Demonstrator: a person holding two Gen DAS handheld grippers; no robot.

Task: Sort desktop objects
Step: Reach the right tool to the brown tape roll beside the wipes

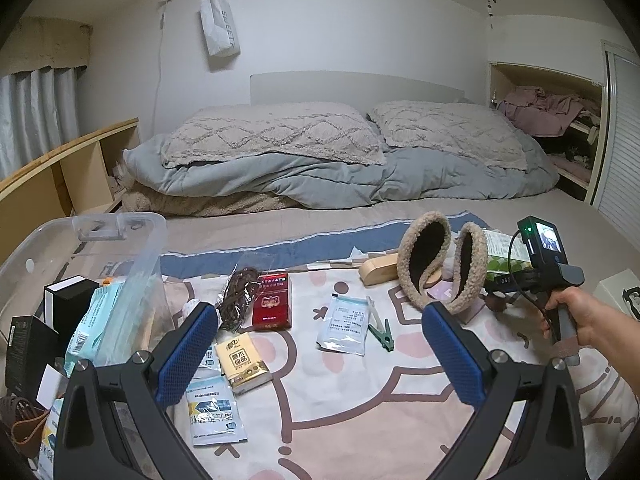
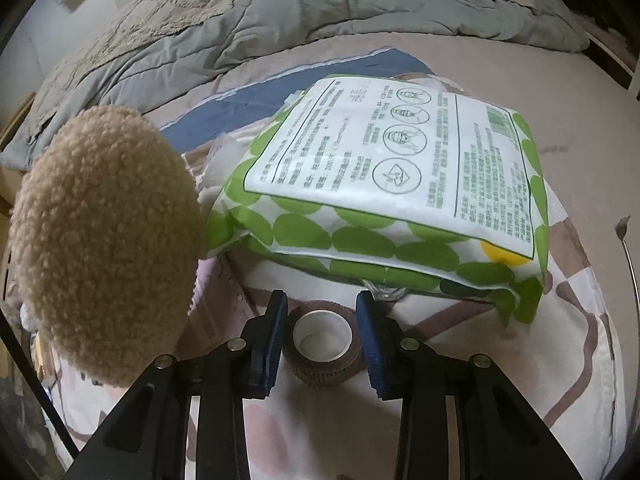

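Brown bandage roll [image 2: 323, 348] stands on the patterned sheet [image 2: 460, 420], hollow core up, right between the right gripper [image 2: 322, 334] pads, just shy of contact, not clamped; the left gripper [image 1: 320, 356] hangs wide open, well away, beside the clear bin [image 1: 132, 240]

Gripper [image 2: 322, 336] straddles tape roll [image 2: 322, 346] — upright.

Tape roll [image 2: 322, 346] before wipes pack [image 2: 384, 184], earmuffs [image 2: 104, 248] to its left
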